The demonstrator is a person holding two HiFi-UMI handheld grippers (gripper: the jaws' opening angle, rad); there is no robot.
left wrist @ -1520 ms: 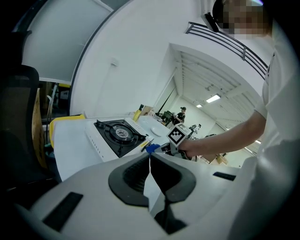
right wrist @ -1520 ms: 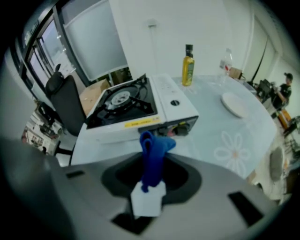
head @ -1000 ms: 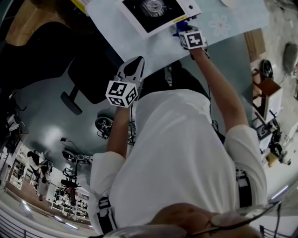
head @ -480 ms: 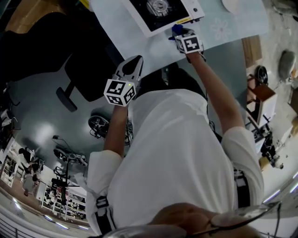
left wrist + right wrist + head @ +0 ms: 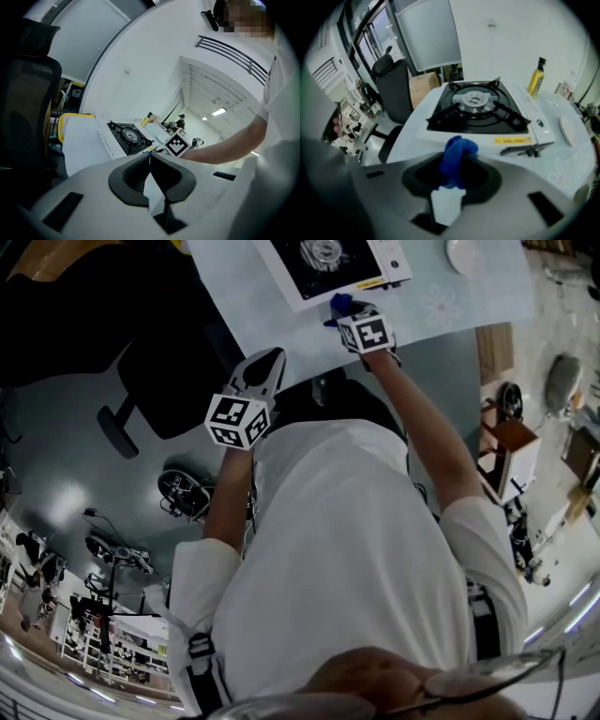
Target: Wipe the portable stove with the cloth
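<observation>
Sitting at twelve o'clock of the right tool (image 5: 456,164), the portable stove (image 5: 480,105) is just ahead of the bunched blue cloth (image 5: 458,147) that tool pinches. The cloth could snag on the burner grate (image 5: 506,115) and pull free. The left tool (image 5: 149,158) has its jaws together on nothing; only the head view shows it off the counter (image 5: 234,287), at eight o'clock.

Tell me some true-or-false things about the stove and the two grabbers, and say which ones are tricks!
1. The right gripper holds a blue cloth. True.
2. The cloth lies on the burner. False: it is in the right gripper's jaws, at the front edge of the stove.
3. The left gripper grips the stove. False: its jaws are together on nothing, away from the stove.
4. A yellowish bottle stands past the stove. True.
</observation>
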